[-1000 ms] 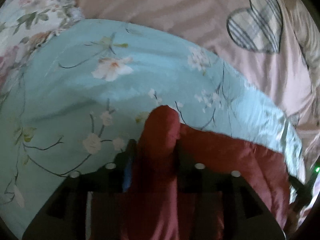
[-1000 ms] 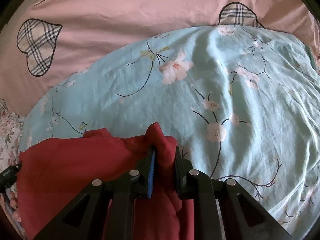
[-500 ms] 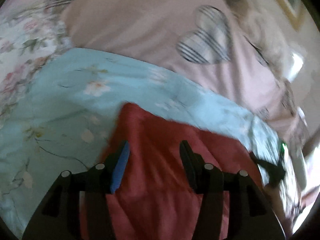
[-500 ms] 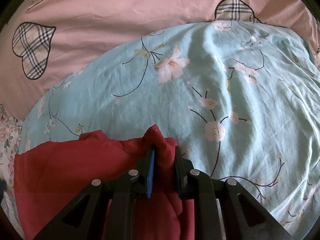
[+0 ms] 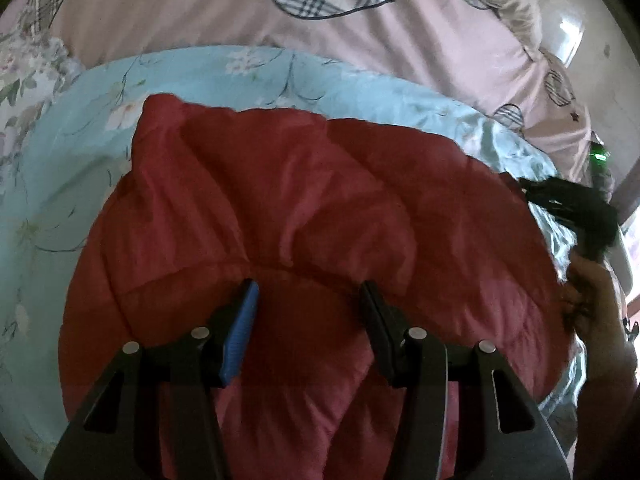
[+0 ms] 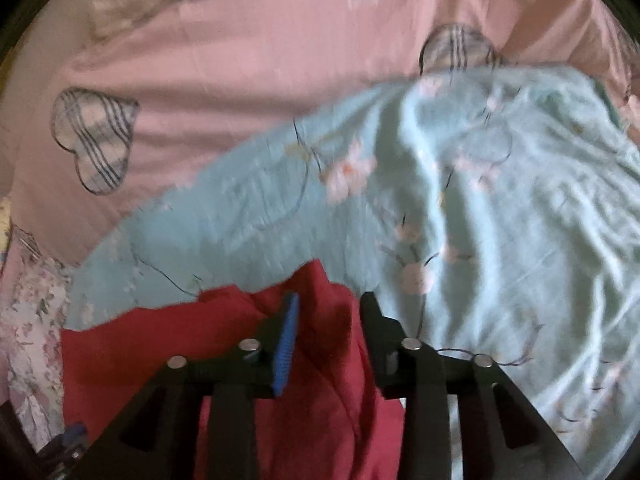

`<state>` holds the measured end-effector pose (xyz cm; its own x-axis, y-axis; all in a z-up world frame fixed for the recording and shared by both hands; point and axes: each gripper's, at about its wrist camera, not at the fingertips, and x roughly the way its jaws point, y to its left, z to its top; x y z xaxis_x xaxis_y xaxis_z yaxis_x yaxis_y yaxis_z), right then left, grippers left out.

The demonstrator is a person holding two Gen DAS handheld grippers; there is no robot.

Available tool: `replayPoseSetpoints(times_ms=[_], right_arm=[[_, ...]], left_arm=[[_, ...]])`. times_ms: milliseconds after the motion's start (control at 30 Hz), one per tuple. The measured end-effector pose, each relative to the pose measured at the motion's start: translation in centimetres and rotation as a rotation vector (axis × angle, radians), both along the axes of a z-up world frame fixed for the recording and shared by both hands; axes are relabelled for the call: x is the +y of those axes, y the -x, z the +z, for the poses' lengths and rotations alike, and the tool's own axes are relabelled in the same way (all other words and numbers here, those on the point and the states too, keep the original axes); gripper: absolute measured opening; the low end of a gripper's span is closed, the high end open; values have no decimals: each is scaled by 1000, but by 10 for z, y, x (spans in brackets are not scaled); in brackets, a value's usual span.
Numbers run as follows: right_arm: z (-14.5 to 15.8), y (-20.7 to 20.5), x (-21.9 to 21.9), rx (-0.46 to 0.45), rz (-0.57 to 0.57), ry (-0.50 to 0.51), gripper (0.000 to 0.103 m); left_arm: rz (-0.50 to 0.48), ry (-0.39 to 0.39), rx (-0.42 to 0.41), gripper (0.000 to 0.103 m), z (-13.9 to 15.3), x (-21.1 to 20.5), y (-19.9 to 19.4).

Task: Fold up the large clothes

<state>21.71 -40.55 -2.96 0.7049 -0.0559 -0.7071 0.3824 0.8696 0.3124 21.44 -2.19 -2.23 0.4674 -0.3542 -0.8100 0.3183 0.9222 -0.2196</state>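
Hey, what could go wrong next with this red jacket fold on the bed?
The right gripper is opening with the red quilted jacket edge between its jaws; a fold could snag on the pads and lift as it withdraws. The puffy jacket may spring back open, since the left gripper hovers open above it. It could also slide on the wrinkled light-blue floral sheet.

The left gripper (image 5: 308, 304) hangs above the red garment (image 5: 304, 200), jaws apart, empty. The right gripper (image 6: 328, 316), over the garment's edge, is opening, cloth between its jaws unpinched.
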Motion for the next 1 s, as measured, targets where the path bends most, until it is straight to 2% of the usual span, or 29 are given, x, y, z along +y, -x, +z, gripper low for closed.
replayPoseSetpoints(times_ms=[33,133,200,333,400,467,567,633,767,867,1000], right_arm=[[9,8,3,-23,2,18,49],[37,34,25,-83,53,69,53],[43,49,54,-71,152,85,56],[29,74,117,-7,339,157,60],[11,81,142,50,373,229,60],[-8,81,149,108,364,267,61],[-24,75,136,111,313,254,66],[-28,70,123,105,276,244,70],[-35,61,103,100,231,153,70],[-37,63,109,108,225,192,70],[-39,64,108,100,217,177,70]], left_arm=[[6,3,2,51,-1,1,-2],[14,-3,2,51,-5,1,-2],[18,-10,-4,51,-7,-1,-2],[26,-20,-13,51,-11,-4,-3],[24,-29,-19,51,-11,-5,-2],[21,-31,-21,51,-11,-5,-2],[15,-29,-20,51,-14,-4,-5],[16,-31,-17,52,-15,-4,-8],[16,-36,-23,52,-20,-7,-13],[29,-31,-16,52,-20,-6,-14],[37,-12,-11,52,-12,-2,-5]])
